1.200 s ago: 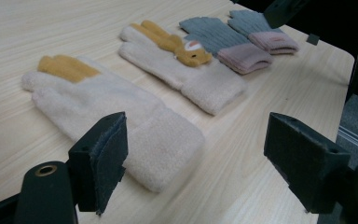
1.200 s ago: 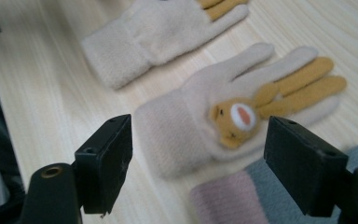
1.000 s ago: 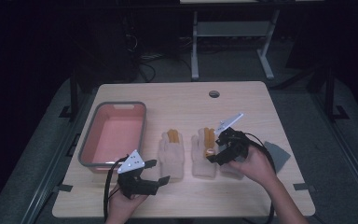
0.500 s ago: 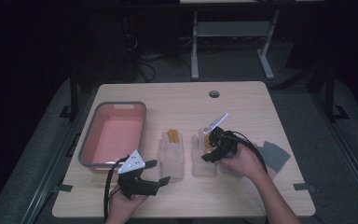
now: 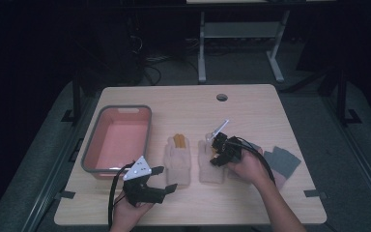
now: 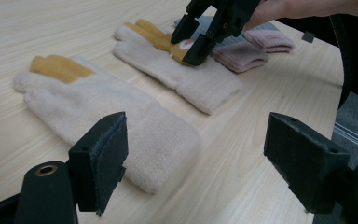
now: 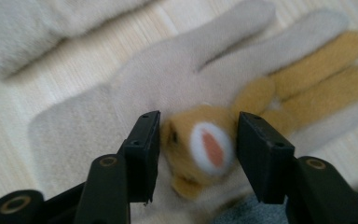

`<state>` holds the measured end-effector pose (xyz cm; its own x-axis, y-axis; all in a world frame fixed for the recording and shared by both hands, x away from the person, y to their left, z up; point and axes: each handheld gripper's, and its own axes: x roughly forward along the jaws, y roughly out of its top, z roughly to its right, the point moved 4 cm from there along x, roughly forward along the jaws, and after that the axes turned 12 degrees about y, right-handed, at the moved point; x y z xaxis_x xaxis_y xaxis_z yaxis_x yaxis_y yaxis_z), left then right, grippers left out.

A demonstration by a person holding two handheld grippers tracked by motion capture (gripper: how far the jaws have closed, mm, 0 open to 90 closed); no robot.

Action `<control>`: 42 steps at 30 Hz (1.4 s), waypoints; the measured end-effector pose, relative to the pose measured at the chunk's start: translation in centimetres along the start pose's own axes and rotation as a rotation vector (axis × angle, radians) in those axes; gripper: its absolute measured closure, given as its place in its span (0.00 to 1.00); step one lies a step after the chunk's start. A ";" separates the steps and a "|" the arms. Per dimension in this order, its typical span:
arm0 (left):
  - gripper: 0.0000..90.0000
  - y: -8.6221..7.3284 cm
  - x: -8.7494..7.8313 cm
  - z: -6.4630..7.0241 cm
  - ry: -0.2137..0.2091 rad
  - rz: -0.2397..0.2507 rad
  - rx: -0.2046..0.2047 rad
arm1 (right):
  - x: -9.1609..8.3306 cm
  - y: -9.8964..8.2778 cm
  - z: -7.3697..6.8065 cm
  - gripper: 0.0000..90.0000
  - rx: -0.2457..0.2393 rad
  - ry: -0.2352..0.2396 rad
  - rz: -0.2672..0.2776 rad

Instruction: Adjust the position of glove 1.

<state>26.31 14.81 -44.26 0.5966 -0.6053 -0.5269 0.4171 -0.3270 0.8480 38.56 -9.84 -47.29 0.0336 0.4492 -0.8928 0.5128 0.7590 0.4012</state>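
Since a second ago the right gripper (image 5: 216, 151) has come down onto the right glove (image 5: 210, 166) beside the left glove (image 5: 177, 161), its jaws closing to about half width around the orange animal face (image 7: 200, 149) between them, pads at its sides, so the pick-up step calls for a finished squeeze before lifting.
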 end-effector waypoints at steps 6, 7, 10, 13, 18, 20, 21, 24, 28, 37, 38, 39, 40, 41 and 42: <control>0.24 0.0 0.0 0.1 0.002 0.001 0.001 | 0.2 -0.3 0.0 0.59 0.006 -0.013 0.019; 0.24 0.0 0.0 0.1 0.002 0.001 0.001 | 0.2 -0.3 0.0 0.59 0.003 -0.015 0.020; 0.24 0.0 0.0 0.1 0.003 0.002 0.001 | 0.2 -0.3 0.0 0.61 0.005 -0.019 0.020; 0.24 0.0 0.0 0.1 0.003 -0.001 0.002 | 0.2 -0.3 0.0 0.63 0.003 -0.022 0.015; 0.24 0.0 0.0 0.0 0.004 -0.001 0.000 | -0.1 -0.2 -0.1 0.67 0.002 -0.024 0.013; 0.24 0.0 0.0 -0.1 0.006 -0.002 -0.003 | -0.1 -0.1 -0.1 0.68 -0.001 -0.021 0.012; 0.24 0.0 0.0 -0.1 0.005 0.000 -0.003 | -0.2 -0.1 -0.1 0.68 0.001 -0.018 0.013; 0.24 0.0 -0.1 -0.1 0.007 0.001 -0.005 | -0.4 -0.1 -0.2 0.69 -0.002 -0.018 0.014; 0.24 0.0 -0.1 -0.1 0.006 -0.001 -0.002 | -0.8 0.1 -0.5 0.69 -0.008 -0.017 0.025; 0.24 0.0 -0.1 -0.2 0.008 0.000 -0.009 | -2.2 0.6 -1.2 0.69 -0.031 -0.018 0.039; 0.24 0.0 -0.1 -0.2 0.009 0.000 -0.010 | -2.4 0.7 -1.2 0.69 -0.032 -0.020 0.040; 0.24 0.0 -0.1 -0.1 0.009 0.001 -0.010 | -2.6 0.8 -1.3 0.69 -0.036 -0.020 0.042; 0.24 0.0 -0.1 -0.1 0.007 -0.002 -0.009 | -2.7 0.9 -1.3 0.69 -0.043 -0.024 0.040; 0.24 0.0 -0.1 -0.1 0.008 0.000 -0.008 | -2.9 1.0 -1.4 0.69 -0.043 -0.025 0.040; 0.24 0.0 -0.1 -0.1 0.008 0.002 -0.006 | -3.1 1.0 -1.5 0.69 -0.050 -0.028 0.047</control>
<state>26.31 14.95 -44.22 0.6028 -0.5999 -0.5261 0.4205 -0.3215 0.8484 37.66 -9.71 -43.80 0.0807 0.4717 -0.8780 0.4668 0.7604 0.4515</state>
